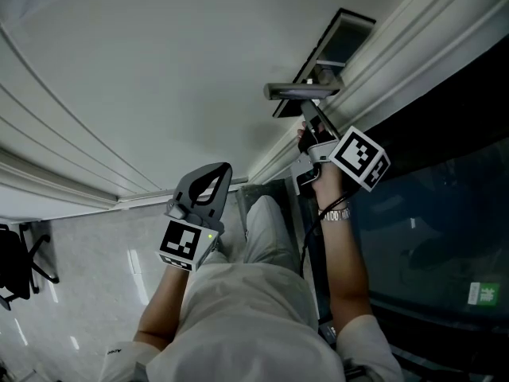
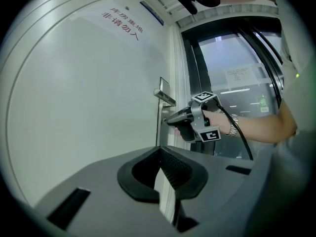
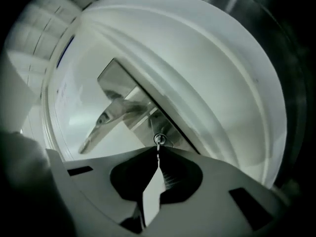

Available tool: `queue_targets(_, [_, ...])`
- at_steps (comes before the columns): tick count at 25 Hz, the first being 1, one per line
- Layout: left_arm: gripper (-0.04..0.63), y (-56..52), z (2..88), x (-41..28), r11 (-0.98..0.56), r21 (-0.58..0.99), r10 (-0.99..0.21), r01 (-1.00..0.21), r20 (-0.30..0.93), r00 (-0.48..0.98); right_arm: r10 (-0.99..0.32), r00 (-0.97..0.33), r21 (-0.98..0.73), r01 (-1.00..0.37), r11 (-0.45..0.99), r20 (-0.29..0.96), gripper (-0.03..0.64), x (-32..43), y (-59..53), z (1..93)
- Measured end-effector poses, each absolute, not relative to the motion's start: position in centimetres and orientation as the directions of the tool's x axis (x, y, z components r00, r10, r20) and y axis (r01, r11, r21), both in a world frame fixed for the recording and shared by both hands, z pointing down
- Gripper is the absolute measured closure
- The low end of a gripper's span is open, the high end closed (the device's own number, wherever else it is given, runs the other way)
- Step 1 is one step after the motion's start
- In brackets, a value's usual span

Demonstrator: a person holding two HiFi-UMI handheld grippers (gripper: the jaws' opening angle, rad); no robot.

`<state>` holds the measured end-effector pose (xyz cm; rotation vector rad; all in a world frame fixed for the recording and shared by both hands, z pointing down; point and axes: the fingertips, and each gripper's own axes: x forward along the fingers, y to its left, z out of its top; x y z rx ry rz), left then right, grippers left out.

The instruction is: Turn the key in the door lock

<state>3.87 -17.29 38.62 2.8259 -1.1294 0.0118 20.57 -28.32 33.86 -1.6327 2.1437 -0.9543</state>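
Right tongs (image 3: pixel 158 154): pinching the key (image 3: pixel 158 147) in the lock (image 3: pixel 159 138).
Turn: we roll about its axis, no prying.
Left tongs (image 2: pixel 160 152): pressed together, empty.

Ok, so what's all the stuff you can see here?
door: one, white, ahead of both grippers
lever handle: one, silver, on the door
key: one, silver, in the lock below the handle
lettering: one patch, red, high on the door
glass panel: one, dark, beside the door
chair: one, black, floor at far left
wristwatch: one, silver, right wrist
left gripper: one, grey, shut and empty, back from the door
right gripper: one, grey, shut on the key
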Motion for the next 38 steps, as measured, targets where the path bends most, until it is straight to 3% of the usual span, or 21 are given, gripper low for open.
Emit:
queue_targets(2, [0.588, -17.2, 38.5, 4.0, -0.724, 0.074, -0.684, -0.686, 0.046, 0.728, -0.944, -0.247, -0.461, -0.879, 0.124, 0.217, 0.607, 20.6, -28.2, 33.9])
queue_targets(4, [0.588, -17.1, 38.6, 4.1, -0.726, 0.072, -0.682, -0.684, 0.052, 0.729, -0.950, -0.208, -0.357, -0.927, 0.115, 0.234, 0.607, 20.6, -28.2, 33.9])
queue_targets(10, [0.588, -17.2, 39.2, 3.8, -0.723, 0.074, -0.684, -0.687, 0.063, 0.727, -0.958, -0.099, -0.011, -0.995, 0.100, 0.268, 0.609, 20.4, -28.3, 33.9])
queue_targets(14, [0.588, -17.2, 39.2, 4.0, -0.731, 0.075, -0.675, -0.678, 0.065, 0.735, -0.958, -0.058, 0.124, -0.988, 0.096, 0.281, 0.609, 20.5, -28.2, 33.9])
queue_targets(19, [0.588, -17.2, 39.3, 4.1, -0.735, 0.076, -0.670, -0.674, 0.067, 0.739, -0.964, 0.093, 0.552, -0.831, 0.062, 0.249, 0.609, 20.2, -28.2, 33.8])
queue_targets(28, [0.588, -17.1, 39.4, 3.8, -0.731, 0.072, -0.675, -0.679, 0.072, 0.734, -0.968, 0.189, 0.795, -0.606, 0.018, 0.167, 0.607, 20.3, -28.1, 33.8])
queue_targets(30, [0.588, -17.1, 39.4, 3.7, -0.728, 0.070, -0.678, -0.682, 0.071, 0.731, -0.971, 0.195, 0.782, -0.623, -0.013, 0.140, 0.606, 20.2, -27.9, 33.8])
queue_targets(32, [0.588, -17.2, 39.5, 3.5, -0.724, 0.070, -0.682, -0.686, 0.073, 0.727, -0.977, 0.148, 0.672, -0.741, -0.006, 0.155, 0.600, 19.8, -27.4, 34.0])
queue_targets(33, [0.588, -17.2, 39.5, 3.4, -0.722, 0.070, -0.685, -0.689, 0.074, 0.725, -0.979, 0.107, 0.569, -0.822, 0.011, 0.174, 0.563, 19.7, -27.1, 34.1])
queue_targets(35, [0.588, -17.4, 39.7, 3.0, -0.716, 0.072, -0.690, -0.694, 0.075, 0.720, -0.979, 0.012, 0.289, -0.956, 0.048, 0.201, 0.474, 19.6, -26.1, 34.0])
queue_targets(38, [0.588, -17.5, 39.9, 2.6, -0.710, 0.080, -0.696, -0.700, 0.077, 0.714, -0.968, -0.157, -0.234, -0.966, 0.109, 0.197, 0.451, 19.5, -25.0, 33.3])
